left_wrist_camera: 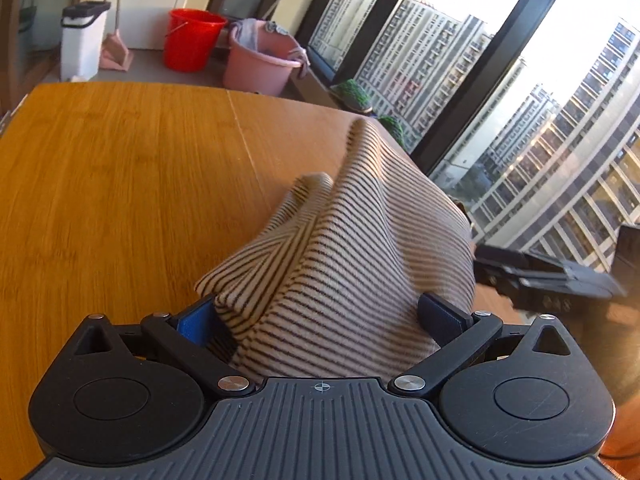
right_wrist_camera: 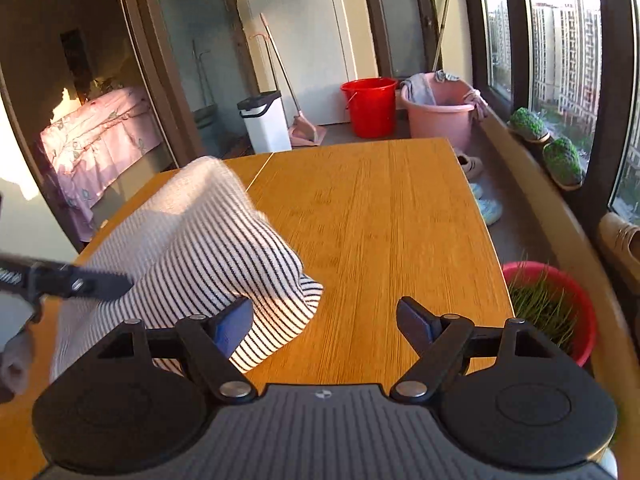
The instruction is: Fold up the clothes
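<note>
Striped garment [left_wrist_camera: 344, 248] bunched, lifted off the surface [left_wrist_camera: 120, 184], not yet flat-folded. Left tool [left_wrist_camera: 320, 316] wide apart, cloth between its fingers (grip unclear). Right tool [right_wrist_camera: 324, 320] spread wide beside the garment, holding nothing.

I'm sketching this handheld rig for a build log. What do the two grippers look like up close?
Both look identical. The left gripper and right gripper have matte black bodies with a ribbed grey centre plate bearing a small crosshair mark, two round black discs at the sides, black linkage arms with silver rivets, triangular cut-outs, and blue pads lining the jaws. No cables or sleeves are visible.
</note>
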The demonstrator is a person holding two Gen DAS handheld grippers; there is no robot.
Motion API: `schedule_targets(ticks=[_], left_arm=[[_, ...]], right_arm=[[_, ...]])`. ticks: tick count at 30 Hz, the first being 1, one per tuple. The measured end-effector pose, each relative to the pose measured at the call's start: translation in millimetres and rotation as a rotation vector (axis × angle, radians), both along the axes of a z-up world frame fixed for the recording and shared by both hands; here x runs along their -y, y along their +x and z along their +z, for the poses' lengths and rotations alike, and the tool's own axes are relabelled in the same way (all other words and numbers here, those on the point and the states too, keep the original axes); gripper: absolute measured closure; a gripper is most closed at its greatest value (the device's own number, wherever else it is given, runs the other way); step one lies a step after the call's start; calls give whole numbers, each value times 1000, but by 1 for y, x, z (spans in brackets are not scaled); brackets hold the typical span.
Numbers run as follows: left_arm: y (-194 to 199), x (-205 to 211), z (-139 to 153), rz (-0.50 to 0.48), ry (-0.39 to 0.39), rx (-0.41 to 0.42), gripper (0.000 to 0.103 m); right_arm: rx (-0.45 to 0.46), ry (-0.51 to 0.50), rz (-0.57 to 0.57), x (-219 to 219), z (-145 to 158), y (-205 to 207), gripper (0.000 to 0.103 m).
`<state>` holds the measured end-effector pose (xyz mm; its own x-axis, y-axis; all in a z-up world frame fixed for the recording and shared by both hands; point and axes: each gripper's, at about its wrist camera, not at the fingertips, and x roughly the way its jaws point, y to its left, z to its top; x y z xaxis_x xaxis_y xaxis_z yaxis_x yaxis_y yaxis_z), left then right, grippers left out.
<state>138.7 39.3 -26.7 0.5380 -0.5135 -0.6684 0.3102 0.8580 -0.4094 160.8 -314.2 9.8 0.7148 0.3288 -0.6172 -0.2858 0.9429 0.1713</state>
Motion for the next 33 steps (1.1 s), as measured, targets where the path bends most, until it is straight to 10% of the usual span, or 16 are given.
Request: schedule_targets(ticks=[8, 18, 33], left_arm=[[-31, -8, -3, -88, -47, 25, 0], [-25, -66, 21, 115, -243, 150, 0], [-10, -48, -1, 59, -171, 93, 0]], right_arm=[[24, -35, 19, -44, 0, 48, 23], [86, -39, 121, -37, 13, -6, 22], [-48, 197, 140, -63, -3, 17, 7]])
